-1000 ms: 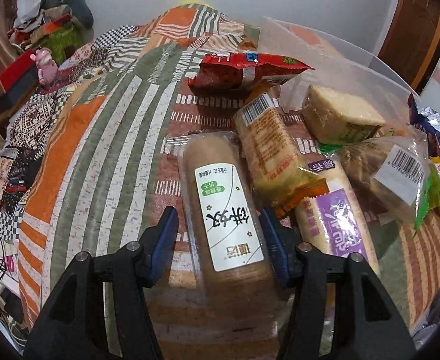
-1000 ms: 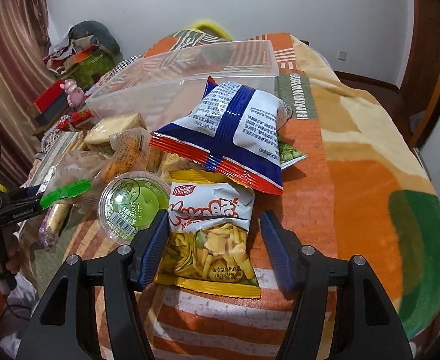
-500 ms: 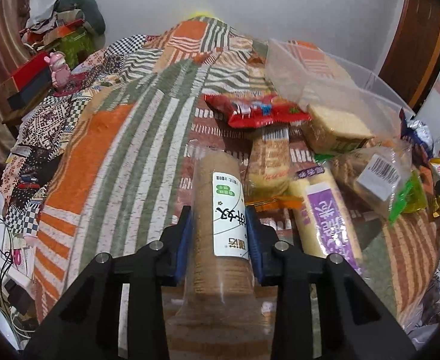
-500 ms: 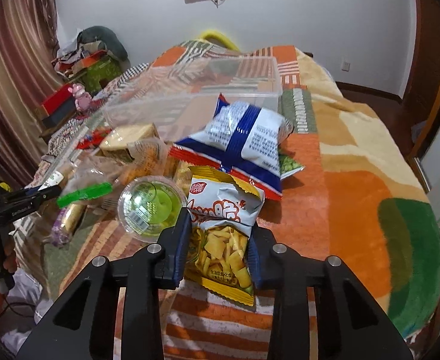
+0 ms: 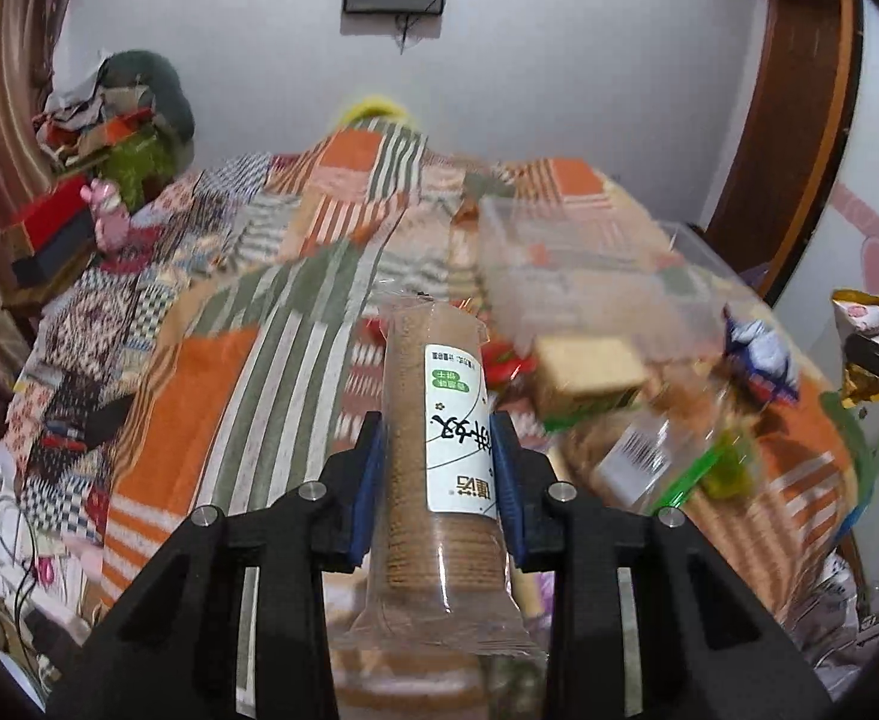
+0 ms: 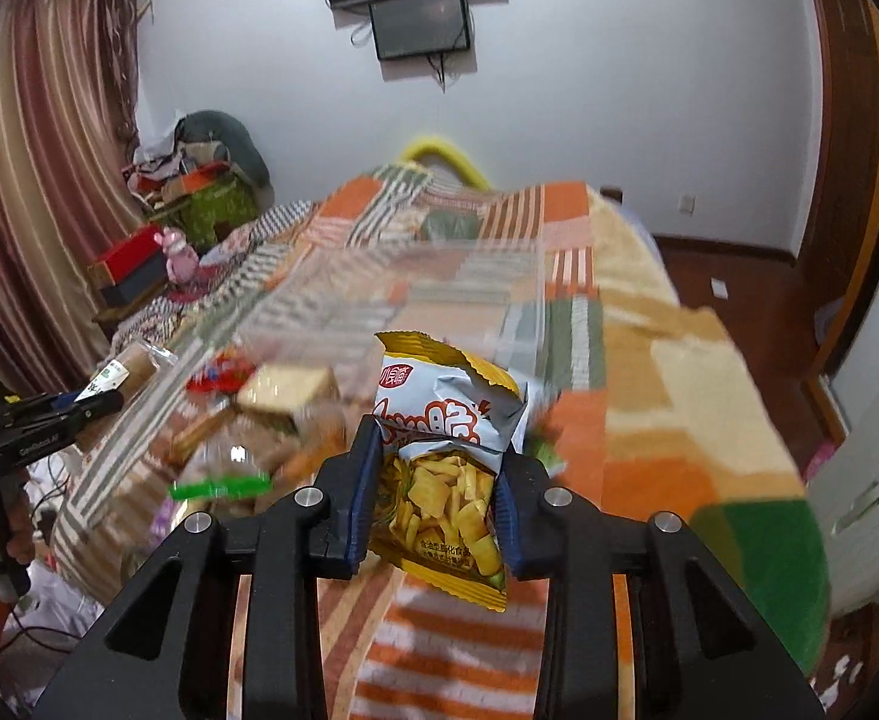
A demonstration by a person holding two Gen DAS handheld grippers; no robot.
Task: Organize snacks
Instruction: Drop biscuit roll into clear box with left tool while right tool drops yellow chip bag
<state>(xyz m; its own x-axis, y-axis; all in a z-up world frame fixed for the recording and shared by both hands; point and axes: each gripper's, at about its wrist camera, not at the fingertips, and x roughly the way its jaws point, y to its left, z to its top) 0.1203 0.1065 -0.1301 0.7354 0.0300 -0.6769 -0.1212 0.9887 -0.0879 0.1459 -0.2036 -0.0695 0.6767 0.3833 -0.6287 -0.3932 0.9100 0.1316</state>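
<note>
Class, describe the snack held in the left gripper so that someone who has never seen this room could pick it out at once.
Start at the patchwork bedspread with the clear plastic bin on it. In front of them, the left gripper is shut on a biscuit roll. Unlike the flat bags and the sandwich nearby, it is a long clear-wrapped cylinder of stacked brown biscuits with a white and green label.

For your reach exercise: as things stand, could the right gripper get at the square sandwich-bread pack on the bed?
Probably not yet. The right gripper is shut on the yellow-and-white crisp bag, so its fingers are full; the square sandwich-bread pack lies uncovered, ahead and left.
</note>
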